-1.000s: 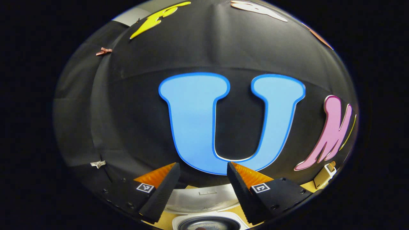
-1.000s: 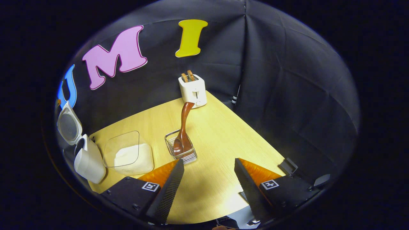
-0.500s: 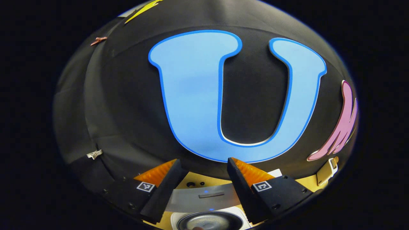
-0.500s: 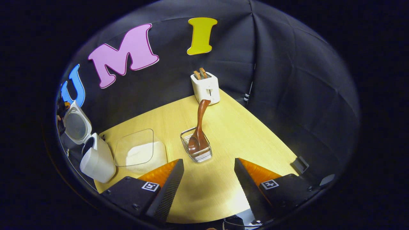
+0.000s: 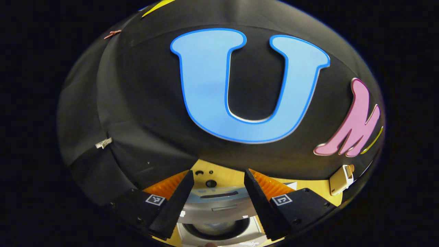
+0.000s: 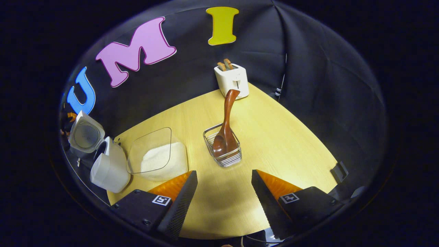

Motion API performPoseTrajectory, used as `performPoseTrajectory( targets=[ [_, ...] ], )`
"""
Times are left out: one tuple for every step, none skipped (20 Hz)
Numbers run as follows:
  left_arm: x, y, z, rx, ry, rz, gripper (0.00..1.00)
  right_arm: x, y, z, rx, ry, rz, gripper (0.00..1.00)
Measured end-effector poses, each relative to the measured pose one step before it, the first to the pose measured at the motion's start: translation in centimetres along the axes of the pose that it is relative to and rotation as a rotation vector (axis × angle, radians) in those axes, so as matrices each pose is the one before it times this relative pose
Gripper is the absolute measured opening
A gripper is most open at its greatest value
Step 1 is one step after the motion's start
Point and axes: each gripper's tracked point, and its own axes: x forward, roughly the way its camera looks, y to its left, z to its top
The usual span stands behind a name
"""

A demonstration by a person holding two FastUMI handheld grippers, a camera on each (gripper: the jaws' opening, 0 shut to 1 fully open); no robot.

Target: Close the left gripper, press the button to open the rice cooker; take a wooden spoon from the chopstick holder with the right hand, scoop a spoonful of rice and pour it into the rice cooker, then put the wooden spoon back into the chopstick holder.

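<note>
In the right gripper view the white rice cooker (image 6: 109, 168) stands at the table's left edge with its lid (image 6: 85, 134) swung up. A wooden spoon (image 6: 226, 127) leans in the wire chopstick holder (image 6: 223, 151) mid-table, bowl down. A clear glass dish of rice (image 6: 161, 157) sits between cooker and holder. My right gripper (image 6: 223, 195) hovers open above the table's near side, short of the holder. In the left gripper view my left gripper (image 5: 217, 199) is open just above the open cooker (image 5: 219, 226), whose raised lid (image 5: 219, 202) shows between the fingers.
A white toaster (image 6: 232, 79) with two slices stands at the table's far corner by the cloth wall; it also appears in the left gripper view as a toaster (image 5: 341, 178) at the right. Bare wooden tabletop (image 6: 281, 137) lies right of the holder.
The right gripper has drawn nearer the chopstick holder, which now sits closer to centre. The left gripper view has tilted down and back, showing more of the cooker's lid and table behind it.
</note>
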Motion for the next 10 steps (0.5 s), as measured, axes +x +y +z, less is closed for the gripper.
performPoseTrajectory(
  targets=[
    [-0.553,-0.221,-1.52,-0.00405,0.02064,-0.00885,0.98,0.071,0.323,-0.405,-0.00924,0.00951,0.01131,0.99],
    [-0.236,-0.206,-1.467,-0.00456,0.0231,-0.00783,0.98,0.049,0.224,-0.111,-0.01196,0.00209,0.00928,0.99],
    [-0.457,-0.218,-1.591,-0.00508,0.01849,-0.00387,0.99,0.035,0.093,-0.009,-0.01425,-0.00103,0.00326,0.99],
    [-0.176,-0.018,-1.646,-0.00369,0.02319,0.00109,0.99,0.071,-0.14,-0.037,-0.00824,-0.00254,0.00052,0.99],
    [-0.118,0.083,-1.575,-0.00007,0.01609,0.00335,0.99,-0.028,-0.121,0.144,0.00183,-0.0045,0.00229,0.99],
    [0.02,-0.093,-1.133,0.00595,-0.00343,0.0002,0.99,0.029,-0.064,0.124,0.00553,-0.00486,0.00157,0.99],
    [-0.011,-0.103,-1.379,0.01092,0.00798,0.00033,0.99,-0.021,-0.221,0.005,0.0036,-0.00266,-0.00137,0.99],
    [-0.091,-0.121,-1.38,0.014,0.01072,0.00137,0.99,-0.108,-0.292,-0.136,0.00408,-0.00033,-0.00411,0.99],
    [0.109,-0.015,-1.49,0.01151,0.02024,0.00406,0.99,0.032,-0.237,-0.207,0.00836,0.0029,-0.00193,0.99],
    [0.19,-0.147,-1.422,0.00502,0.01884,0.00502,0.99,-0.092,-0.104,-0.322,0.00897,0.00581,-0.0008,0.99]
  ],
)
